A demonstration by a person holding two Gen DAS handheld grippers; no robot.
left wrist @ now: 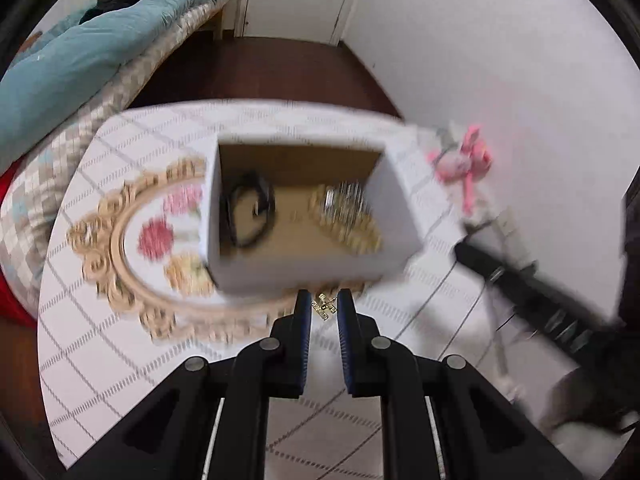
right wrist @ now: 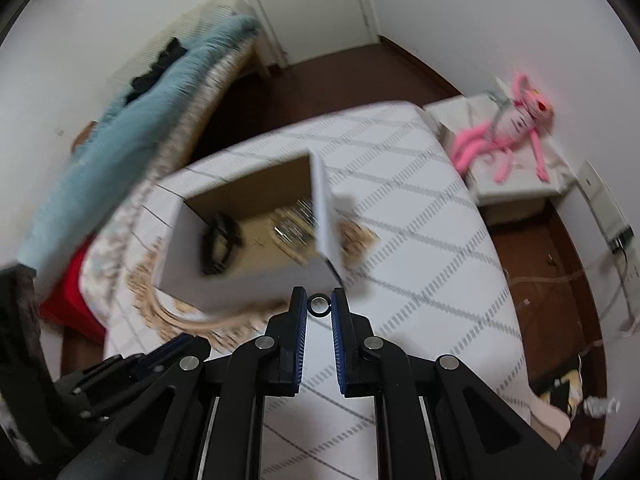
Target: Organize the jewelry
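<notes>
The left gripper [left wrist: 324, 307] is clamped on a small gold trinket [left wrist: 323, 306], seen only in the left wrist view. The right gripper [right wrist: 319, 305] pinches a black ring [right wrist: 319, 305], seen only in the right view. Both hang just before the white box [left wrist: 304, 278], which holds a black band [left wrist: 250, 214] and gold jewelry [left wrist: 346, 216].

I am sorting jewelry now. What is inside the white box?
Inside the white box lie a black band and a blurred pile of gold and silver jewelry. The near wall hides part of the floor.
</notes>
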